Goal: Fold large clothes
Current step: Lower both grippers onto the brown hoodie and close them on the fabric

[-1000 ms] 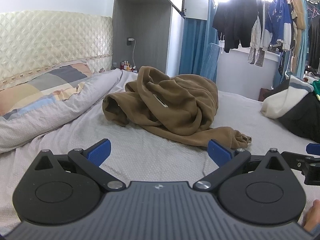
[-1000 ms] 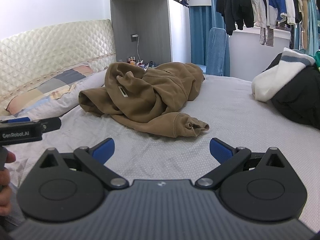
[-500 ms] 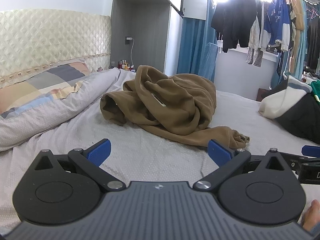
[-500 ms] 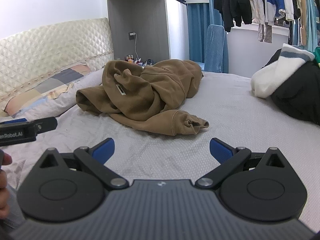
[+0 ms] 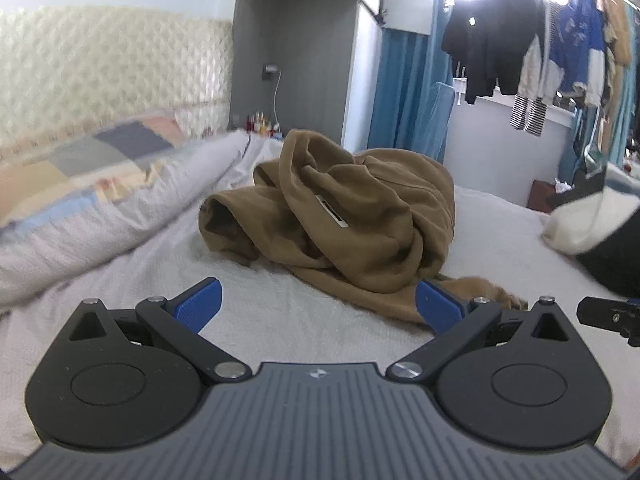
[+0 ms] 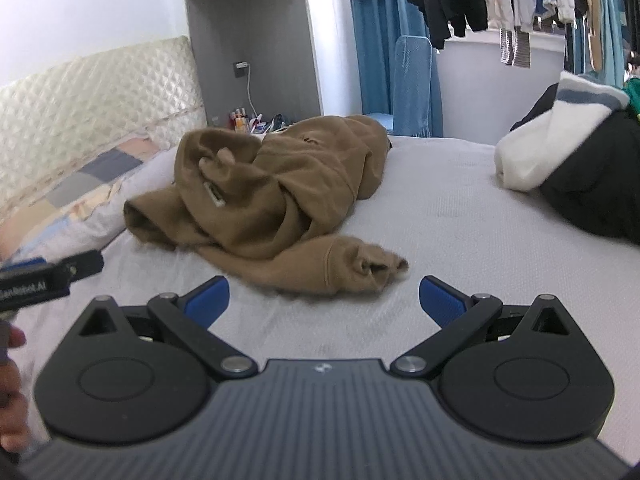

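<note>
Right wrist view, brown hoodie [image 6: 276, 204] crumpled on bed [image 6: 460, 232], both grippers' jaws wide.

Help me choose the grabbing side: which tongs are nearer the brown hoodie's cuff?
Right, probably. The right tongs sit open just short of the cuff; the left tongs, also open, face the hoodie's body, cuff off their right finger.
</note>
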A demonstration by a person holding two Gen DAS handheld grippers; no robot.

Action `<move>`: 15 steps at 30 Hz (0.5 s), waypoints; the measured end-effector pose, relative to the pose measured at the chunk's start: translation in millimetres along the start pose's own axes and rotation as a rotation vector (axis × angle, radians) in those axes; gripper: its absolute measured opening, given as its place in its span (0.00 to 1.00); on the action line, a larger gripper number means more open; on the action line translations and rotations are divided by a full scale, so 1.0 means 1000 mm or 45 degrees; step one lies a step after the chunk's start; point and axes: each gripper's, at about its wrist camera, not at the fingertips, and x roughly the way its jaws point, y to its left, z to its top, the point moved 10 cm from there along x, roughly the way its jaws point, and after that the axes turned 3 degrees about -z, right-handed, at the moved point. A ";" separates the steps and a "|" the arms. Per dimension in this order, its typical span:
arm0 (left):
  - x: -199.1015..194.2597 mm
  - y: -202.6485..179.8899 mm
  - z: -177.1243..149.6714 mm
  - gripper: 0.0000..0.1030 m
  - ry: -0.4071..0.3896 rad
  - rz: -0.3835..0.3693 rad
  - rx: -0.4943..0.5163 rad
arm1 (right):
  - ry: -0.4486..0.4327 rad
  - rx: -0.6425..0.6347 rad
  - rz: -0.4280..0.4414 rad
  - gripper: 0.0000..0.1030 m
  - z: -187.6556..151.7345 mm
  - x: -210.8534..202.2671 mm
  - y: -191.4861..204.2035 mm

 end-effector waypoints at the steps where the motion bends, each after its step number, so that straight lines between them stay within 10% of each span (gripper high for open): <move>1: 0.006 0.002 0.003 1.00 0.009 -0.014 -0.035 | 0.010 0.017 0.003 1.00 0.006 0.007 -0.001; 15: 0.160 0.002 0.017 1.00 0.107 -0.069 -0.017 | 0.085 0.300 0.111 0.94 0.048 0.147 0.014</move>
